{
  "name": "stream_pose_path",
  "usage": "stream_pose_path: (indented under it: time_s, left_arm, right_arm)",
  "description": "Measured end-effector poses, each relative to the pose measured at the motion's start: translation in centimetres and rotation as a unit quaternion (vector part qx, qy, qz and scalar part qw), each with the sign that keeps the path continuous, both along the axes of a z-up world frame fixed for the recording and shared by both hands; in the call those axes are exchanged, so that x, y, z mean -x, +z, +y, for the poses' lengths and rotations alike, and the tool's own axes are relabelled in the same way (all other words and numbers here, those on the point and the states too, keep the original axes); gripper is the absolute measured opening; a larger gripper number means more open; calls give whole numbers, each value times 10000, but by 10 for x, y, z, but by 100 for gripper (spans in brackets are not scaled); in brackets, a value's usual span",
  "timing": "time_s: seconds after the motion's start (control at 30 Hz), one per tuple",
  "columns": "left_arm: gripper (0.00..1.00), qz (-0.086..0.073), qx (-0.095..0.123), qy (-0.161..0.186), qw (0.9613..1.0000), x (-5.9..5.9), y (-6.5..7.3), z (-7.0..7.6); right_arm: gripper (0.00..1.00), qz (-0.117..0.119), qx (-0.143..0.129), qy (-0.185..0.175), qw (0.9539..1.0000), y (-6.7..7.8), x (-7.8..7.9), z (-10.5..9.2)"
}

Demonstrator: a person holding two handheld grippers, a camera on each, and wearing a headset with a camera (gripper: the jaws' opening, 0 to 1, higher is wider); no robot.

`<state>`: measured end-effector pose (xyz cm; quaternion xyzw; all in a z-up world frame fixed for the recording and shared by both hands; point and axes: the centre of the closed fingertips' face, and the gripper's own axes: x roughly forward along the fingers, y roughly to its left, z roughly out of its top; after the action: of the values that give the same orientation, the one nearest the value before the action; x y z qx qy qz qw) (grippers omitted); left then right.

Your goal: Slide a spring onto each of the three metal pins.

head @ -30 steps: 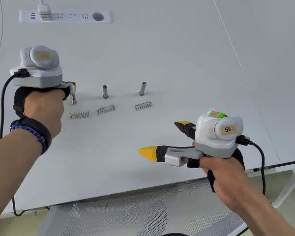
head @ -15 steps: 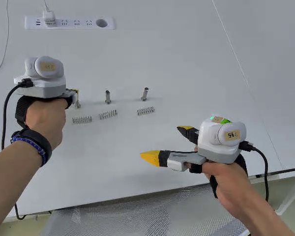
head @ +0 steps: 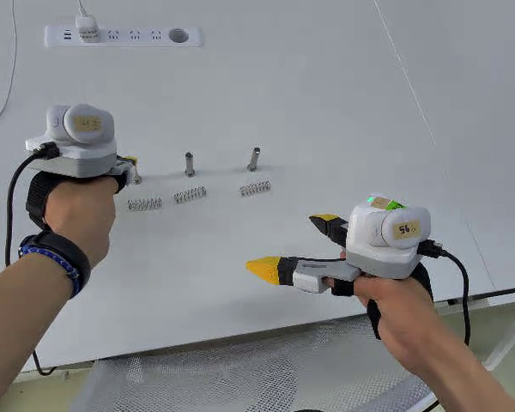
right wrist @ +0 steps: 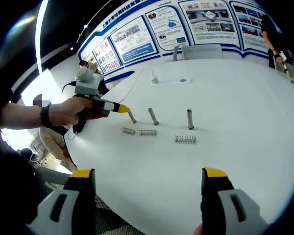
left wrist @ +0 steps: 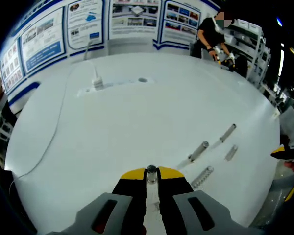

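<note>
Since a second ago almost nothing on the bench has moved. The left gripper [head: 130,163] stays at the left pin [head: 136,176], and the right gripper [head: 292,245] still hangs at the lower right. The small shift of the whole frame is my headset.

Table [head: 266,103]: smooth matte white, covering most of the head view. Its near edge runs across the bottom, with grey mesh [head: 240,378] below it.

Right gripper: grey-white body, black jaws with yellow tips. The jaws are spread wide with nothing between them. In its own view the tips rise at lower left and lower right, and the pins and springs sit in the centre above them.

Left gripper: jaws drawn together on the top end of the left pin. The left gripper view gives the pin's round metal end pinched between the yellow tips. In the head view my hand and the gripper body cover the jaws, and most of that pin is hard to make out.

Power strip [head: 120,36]: long white bar at upper left, with one white plug in it.

Middle pin [head: 189,163] and right pin [head: 254,159]: short grey metal cylinders, upright, left of centre.

Left spring [head: 144,204], middle spring [head: 190,195], right spring [head: 255,187]: small bright wire coils lying flat in a row just below the pins, none on a pin yet. The individual turns are too fine to make out.
</note>
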<state>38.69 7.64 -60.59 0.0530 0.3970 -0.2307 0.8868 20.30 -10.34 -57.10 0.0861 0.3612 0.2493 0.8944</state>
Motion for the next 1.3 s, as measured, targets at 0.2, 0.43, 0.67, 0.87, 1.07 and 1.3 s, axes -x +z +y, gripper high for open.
stream_pose_path:
  time_s: [0.2, 0.43, 0.67, 0.87, 1.07, 1.3]
  left_arm:
    - [8, -60, -101, -98, 9999, 4, 0, -1]
    - [8, -36, -115, -104, 9999, 6, 1, -2]
    - [8, -33, -140, -138, 9998, 8, 1, -3]
    - [9, -11, -151, -151, 9998, 9, 0, -4]
    - [8, 59, -182, -171, 9997, 13, -5, -2]
    - [8, 101, -208, -163, 9996, 17, -9, 0]
  right_arm:
    - [91, -1, -23, -14, 10000, 0, 1, 0]
    - [91, 1, -39, -5, 10000, 0, 2, 0]
    - [91, 2, -51, -1, 10000, 0, 2, 1]
    - [90, 7, -54, 11, 10000, 0, 2, 2]
    - [90, 16, -56, 19, 10000, 0, 2, 2]
    - [90, 21, -60, 33, 10000, -1, 3, 3]
